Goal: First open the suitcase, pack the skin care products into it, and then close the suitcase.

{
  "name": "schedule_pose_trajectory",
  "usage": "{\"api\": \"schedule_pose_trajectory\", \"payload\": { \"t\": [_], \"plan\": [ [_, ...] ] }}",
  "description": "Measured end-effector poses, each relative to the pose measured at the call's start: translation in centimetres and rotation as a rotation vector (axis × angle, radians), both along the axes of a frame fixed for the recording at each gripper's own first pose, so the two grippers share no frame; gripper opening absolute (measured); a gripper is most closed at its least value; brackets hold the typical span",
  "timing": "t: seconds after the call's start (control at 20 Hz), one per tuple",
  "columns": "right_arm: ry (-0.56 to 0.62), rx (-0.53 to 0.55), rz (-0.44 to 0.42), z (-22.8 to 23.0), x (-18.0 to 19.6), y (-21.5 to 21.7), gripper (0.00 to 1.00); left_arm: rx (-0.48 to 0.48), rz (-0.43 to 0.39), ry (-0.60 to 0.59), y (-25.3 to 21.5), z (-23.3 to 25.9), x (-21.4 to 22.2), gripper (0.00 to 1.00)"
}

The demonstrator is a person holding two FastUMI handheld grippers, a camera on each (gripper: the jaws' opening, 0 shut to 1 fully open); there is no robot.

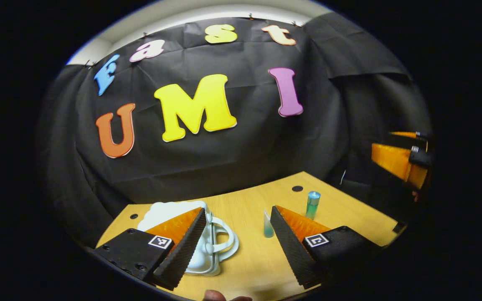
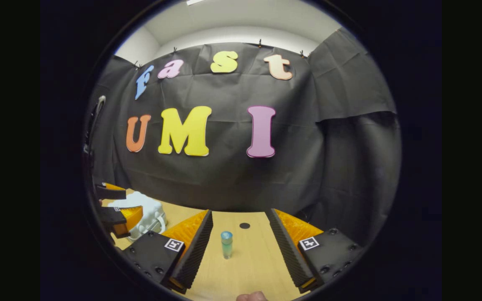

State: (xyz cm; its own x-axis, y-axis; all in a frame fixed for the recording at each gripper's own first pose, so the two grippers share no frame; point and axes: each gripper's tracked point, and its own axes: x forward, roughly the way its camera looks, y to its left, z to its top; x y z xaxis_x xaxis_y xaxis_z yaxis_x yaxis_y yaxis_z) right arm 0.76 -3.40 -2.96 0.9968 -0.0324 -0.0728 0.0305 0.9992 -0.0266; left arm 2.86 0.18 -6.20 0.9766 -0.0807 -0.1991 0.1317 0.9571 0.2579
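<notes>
I am holding the left gripper (image 1: 238,234) above the wooden table (image 1: 249,267), its jaws standing wide apart and gripping nothing. My own left finger is covering much of the white suitcase (image 1: 207,246), which is lying closed at about seven o'clock in the left gripper view; only its puffy top, its handle and part of one edge are showing, so I cannot make out any latch. A small teal bottle (image 1: 268,226) is standing upright just beside the right finger, its lower part partly hidden by it. A taller teal-capped bottle (image 1: 312,204) is standing farther back, at about four o'clock, near a dark round hole (image 1: 297,188) in the tabletop. At three o'clock the right gripper is being cut off by the picture's edge.

In the right gripper view I am keeping the right gripper (image 2: 239,242) spread wide and empty, with the capped bottle (image 2: 226,244) standing upright between the fingers but touching neither. The suitcase (image 2: 147,217) is sitting at eight o'clock, half hidden behind the left gripper (image 2: 115,209). A fingertip (image 2: 251,297) is peeking in at six o'clock. Any labels on the bottles are too small to read.
</notes>
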Motion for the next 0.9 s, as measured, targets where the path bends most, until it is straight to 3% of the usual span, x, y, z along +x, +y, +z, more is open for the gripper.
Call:
{"api": "schedule_pose_trajectory", "payload": {
  "t": [0.4,0.6,0.9],
  "plan": [
    [0.045,-0.034,-0.081,-1.7,-1.2,-4.1,0.81,0.593,-0.098,0.331,6.6,-11.5,4.4,0.96],
    [0.061,-0.050,-0.128,-1.9,-1.4,-5.8,0.81,0.801,-0.159,0.374,7.0,-14.1,6.4,0.93],
    [0.082,-0.050,-0.154,-2.6,-1.2,-6.2,0.81,0.979,-0.202,0.460,7.4,-16.6,8.4,0.85]
  ]
}}
